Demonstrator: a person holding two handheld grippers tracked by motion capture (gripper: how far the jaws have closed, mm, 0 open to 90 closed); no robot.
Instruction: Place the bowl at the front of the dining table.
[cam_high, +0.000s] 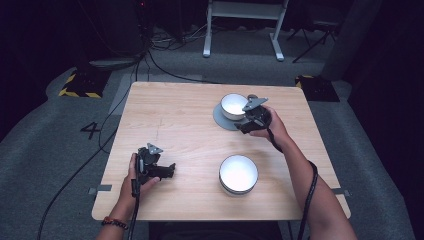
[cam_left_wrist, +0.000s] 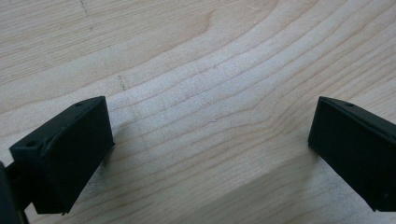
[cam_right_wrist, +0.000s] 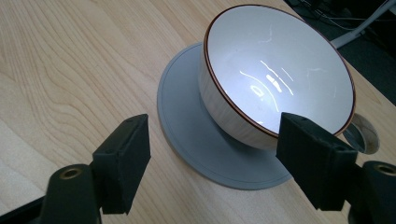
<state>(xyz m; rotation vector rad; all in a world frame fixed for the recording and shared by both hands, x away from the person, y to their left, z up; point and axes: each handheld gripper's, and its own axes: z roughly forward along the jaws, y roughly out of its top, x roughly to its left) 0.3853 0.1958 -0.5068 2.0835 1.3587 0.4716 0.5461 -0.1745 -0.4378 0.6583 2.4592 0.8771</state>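
A white cup (cam_high: 233, 105) with a thin red rim stands on a grey saucer (cam_high: 219, 119) at the table's back right. In the right gripper view the cup (cam_right_wrist: 275, 70) is empty, and its handle (cam_right_wrist: 363, 134) points away to the right. My right gripper (cam_high: 240, 128) sits just beside the saucer's near edge. Its jaws are open (cam_right_wrist: 215, 163), one over bare wood and one in front of the cup's wall, pressing on nothing. My left gripper (cam_high: 169, 171) lies low at the front left, open (cam_left_wrist: 210, 154) over bare wood.
A larger white bowl (cam_high: 238, 173) stands at the table's front, right of centre, between the two hands. The wooden table (cam_high: 175, 115) has bare wood across its left half. Cables and a metal stand (cam_high: 245, 25) lie on the floor beyond the far edge.
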